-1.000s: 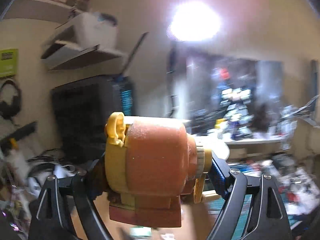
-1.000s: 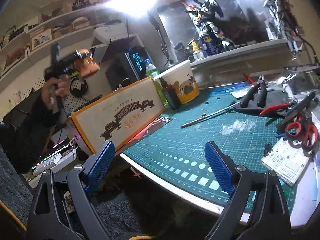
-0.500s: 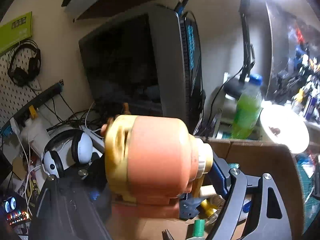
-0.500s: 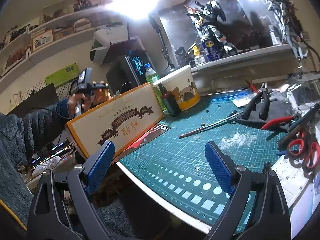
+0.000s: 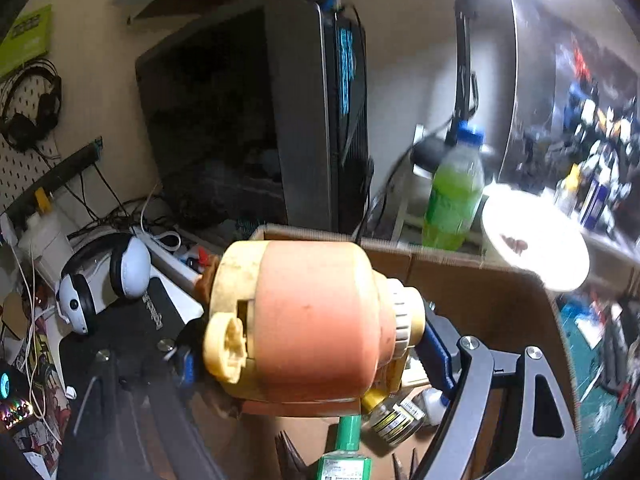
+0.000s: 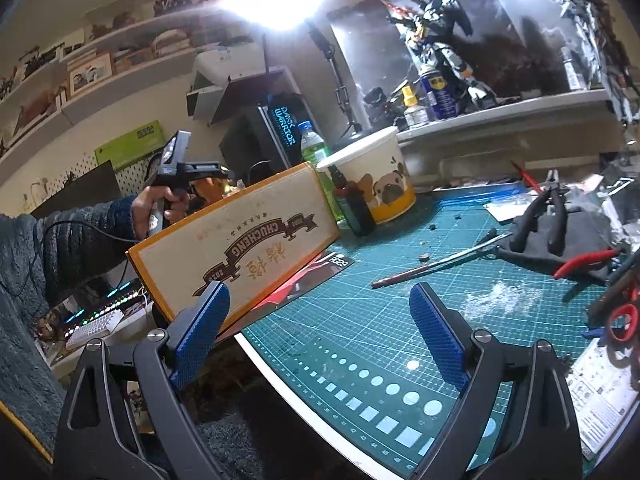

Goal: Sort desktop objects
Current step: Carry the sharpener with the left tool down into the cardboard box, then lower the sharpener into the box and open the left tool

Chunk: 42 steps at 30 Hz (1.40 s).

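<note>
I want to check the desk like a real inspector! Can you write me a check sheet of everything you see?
Surface: green cutting mat, dusty patch, small crumbs.
Job's things: orange and yellow toy over the open cardboard box; small bottles lie inside.
Clutter: pliers, red scissors, thin rod, pug cup, green drink bottle, dark dropper bottle.
Grippers: left tool closed on the toy; right tool open, empty, above the mat.
Cables: tangle by the white headphones.
Surroundings: computer tower, robot figure, shelves, bright lamp.
</note>
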{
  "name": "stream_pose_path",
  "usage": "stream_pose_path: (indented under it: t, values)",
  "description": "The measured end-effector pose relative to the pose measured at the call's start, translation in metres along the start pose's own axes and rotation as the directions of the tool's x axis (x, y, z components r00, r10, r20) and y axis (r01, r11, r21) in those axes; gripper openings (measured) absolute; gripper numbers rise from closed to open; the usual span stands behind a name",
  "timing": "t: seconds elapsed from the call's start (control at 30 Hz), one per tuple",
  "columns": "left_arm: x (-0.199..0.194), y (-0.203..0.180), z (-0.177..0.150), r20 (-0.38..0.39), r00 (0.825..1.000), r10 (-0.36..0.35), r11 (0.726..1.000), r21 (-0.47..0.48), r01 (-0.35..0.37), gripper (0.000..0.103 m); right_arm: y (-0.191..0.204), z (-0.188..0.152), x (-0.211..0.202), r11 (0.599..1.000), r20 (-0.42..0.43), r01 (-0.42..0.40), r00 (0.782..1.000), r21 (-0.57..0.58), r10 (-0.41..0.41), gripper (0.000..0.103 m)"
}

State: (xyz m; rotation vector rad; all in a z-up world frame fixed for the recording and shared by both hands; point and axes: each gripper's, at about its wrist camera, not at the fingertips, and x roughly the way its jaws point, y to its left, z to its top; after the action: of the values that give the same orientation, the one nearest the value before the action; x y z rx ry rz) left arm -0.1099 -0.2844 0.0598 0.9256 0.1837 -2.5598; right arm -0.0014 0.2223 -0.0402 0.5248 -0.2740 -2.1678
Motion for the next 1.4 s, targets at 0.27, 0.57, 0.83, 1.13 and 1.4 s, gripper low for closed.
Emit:
stream_pose_path:
  t: [0.27,0.57,0.83,1.13,1.4]
  values:
    - [0.047,0.004,-0.008,-0.112,0.993,0.037,0.999,0.003,-0.037,0.084,0.003,0.007,-0.004,1.000,0.009,0.001,1.000,-0.025,-0.001,0.091]
    - [0.079,0.001,-0.033,-0.258,0.966,-0.006,1.000,-0.003,0.005,0.084,-0.002,0.019,-0.011,0.999,0.030,0.028,0.999,-0.044,-0.026,0.091]
    - [0.086,-0.001,-0.034,-0.294,0.956,0.014,1.000,0.002,-0.013,0.084,0.003,0.016,-0.001,0.998,0.007,0.017,1.000,-0.055,-0.016,0.091]
    - [0.081,-0.011,-0.036,-0.352,0.934,0.067,0.997,0.061,-0.048,0.086,0.007,0.016,0.003,0.998,-0.001,0.013,1.000,-0.064,-0.013,0.091]
    - [0.068,-0.015,-0.031,-0.450,0.890,0.071,0.997,0.054,-0.052,0.096,0.009,0.016,0.005,0.998,-0.004,0.011,1.000,-0.066,-0.011,0.091]
